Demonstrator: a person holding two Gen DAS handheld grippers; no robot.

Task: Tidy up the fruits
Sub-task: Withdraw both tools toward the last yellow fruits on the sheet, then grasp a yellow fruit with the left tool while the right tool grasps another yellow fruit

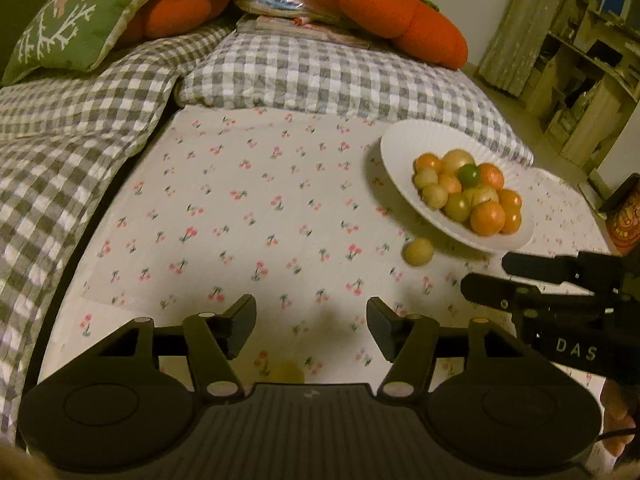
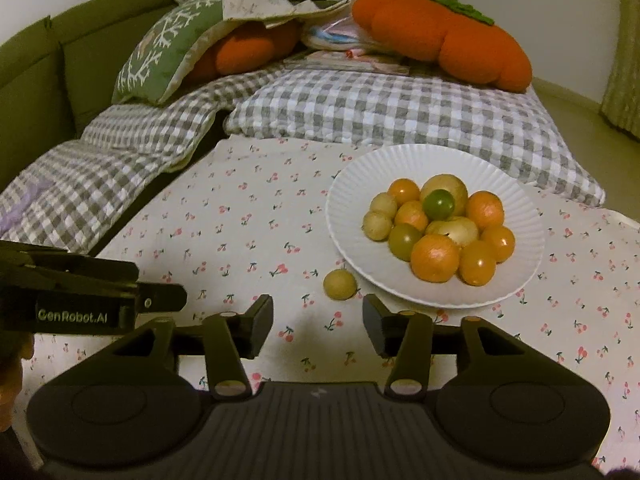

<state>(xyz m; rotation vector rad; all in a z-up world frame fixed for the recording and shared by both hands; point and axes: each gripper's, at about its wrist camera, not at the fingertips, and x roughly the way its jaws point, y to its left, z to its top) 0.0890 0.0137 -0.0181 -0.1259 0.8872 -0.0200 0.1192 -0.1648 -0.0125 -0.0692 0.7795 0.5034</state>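
Left wrist view: left hand-held gripper (image 1: pixel 311 326) sits lowest in frame, jaws parted about halfway, nothing between them, only the cherry-print sheet (image 1: pixel 224 208) below. Right hand-held gripper (image 1: pixel 486 276) pokes in from the right edge, seen side-on, so its gap is unreadable here. White plate (image 1: pixel 394 148) rests on the bed with a heap of fruits (image 1: pixel 466 196), orange, yellow and green. One stray yellow fruit (image 1: pixel 418 252) lies on the sheet just beside the plate's near rim, apart from it. A yellowish blur shows at the gripper body's front edge; too smeared to name. The plate's far right rim runs close to the right gripper.

Right wrist view: right hand-held gripper (image 2: pixel 318 326) has its jaws moderately apart and empty. Stray yellow fruit (image 2: pixel 340 285) lies just ahead, slightly right of the gap's centre. Plate (image 2: pixel 420 160) lies beyond. Left hand-held gripper (image 2: pixel 160 300) enters from the left, cut off.

Judgement: the right gripper looks best placed for the stray. Shift right to centre the fruit, lower until the pads straddle its widest part, and close gently, since a round fruit may roll on soft bedding. Fruit buried under the heap cannot be counted.
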